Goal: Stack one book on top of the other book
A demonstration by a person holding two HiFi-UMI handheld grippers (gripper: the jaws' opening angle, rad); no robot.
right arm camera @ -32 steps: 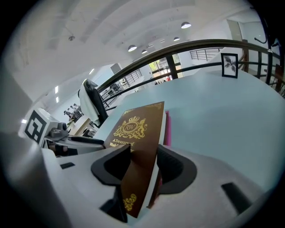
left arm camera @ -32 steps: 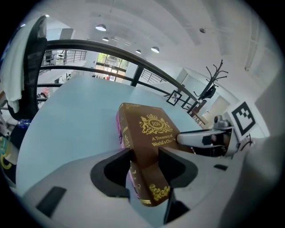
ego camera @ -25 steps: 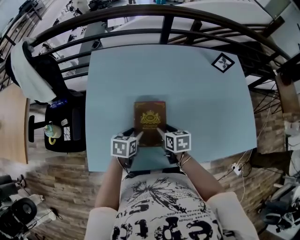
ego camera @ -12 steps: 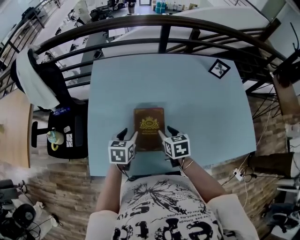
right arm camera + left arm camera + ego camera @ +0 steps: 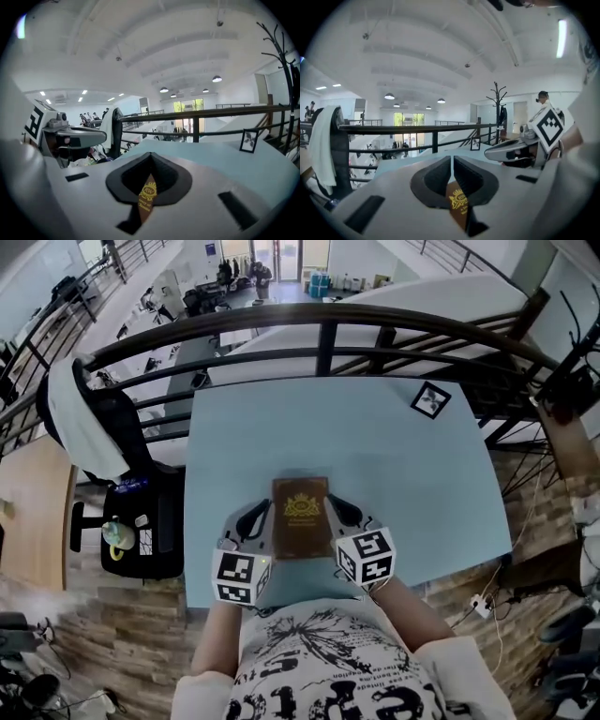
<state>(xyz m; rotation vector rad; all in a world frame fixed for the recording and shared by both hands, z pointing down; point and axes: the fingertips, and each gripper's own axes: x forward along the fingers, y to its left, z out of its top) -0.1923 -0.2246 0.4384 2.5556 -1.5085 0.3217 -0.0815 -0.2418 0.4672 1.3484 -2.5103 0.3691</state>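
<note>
Left gripper [image 5: 251,520] is closing its jaws with nothing between them; right gripper [image 5: 343,512] has its jaws together, empty. Between both grippers the brown book [image 5: 301,517] lies on the near part of the blue table [image 5: 394,456].

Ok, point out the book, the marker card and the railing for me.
book [image 5: 301,518]: head view, middle of its brown cover.
marker card [image 5: 430,398]: head view, centre of its black-and-white square.
railing [image 5: 325,348]: head view, on its middle upright post.
</note>
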